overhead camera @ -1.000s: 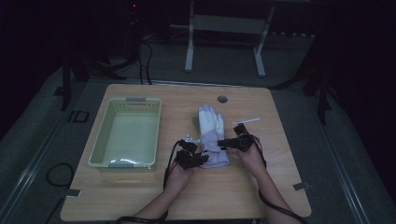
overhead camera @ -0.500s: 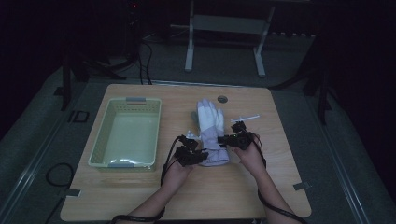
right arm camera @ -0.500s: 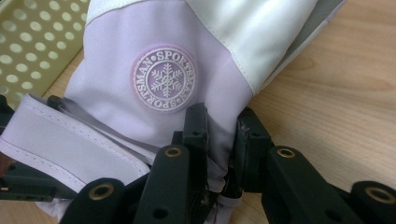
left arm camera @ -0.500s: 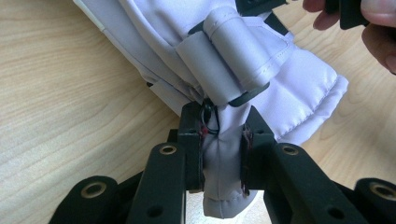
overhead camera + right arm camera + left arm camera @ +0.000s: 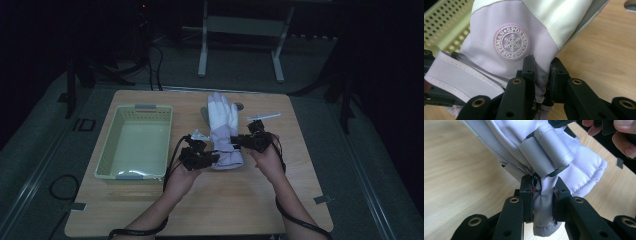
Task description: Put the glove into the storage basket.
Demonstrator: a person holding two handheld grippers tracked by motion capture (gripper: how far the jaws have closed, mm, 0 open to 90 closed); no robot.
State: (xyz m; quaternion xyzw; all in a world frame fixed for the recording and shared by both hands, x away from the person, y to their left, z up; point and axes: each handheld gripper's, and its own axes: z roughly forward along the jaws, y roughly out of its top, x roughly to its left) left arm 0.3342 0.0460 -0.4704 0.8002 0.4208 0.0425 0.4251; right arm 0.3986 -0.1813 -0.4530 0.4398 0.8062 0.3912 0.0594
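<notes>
A white and pale lilac ski glove (image 5: 223, 131) hangs over the middle of the wooden table (image 5: 150, 205), its fingers pointing to the far side. My left gripper (image 5: 214, 158) is shut on the cuff's left edge; in the left gripper view the lilac fabric (image 5: 564, 162) is pinched between the jaws of the left gripper (image 5: 543, 202). My right gripper (image 5: 236, 144) is shut on the cuff's right side. In the right gripper view the glove (image 5: 529, 30) shows a round snowflake badge just above the right gripper (image 5: 542, 75).
A pale green plastic basket (image 5: 134, 142) stands empty on the table's left half. A small round object (image 5: 239, 106) lies by the far edge beyond the glove. A metal stand (image 5: 240, 30) rises on the floor behind the table.
Both hands have risen and lifted the glove's cuff end off the table. The glove has shifted slightly toward the far side.
</notes>
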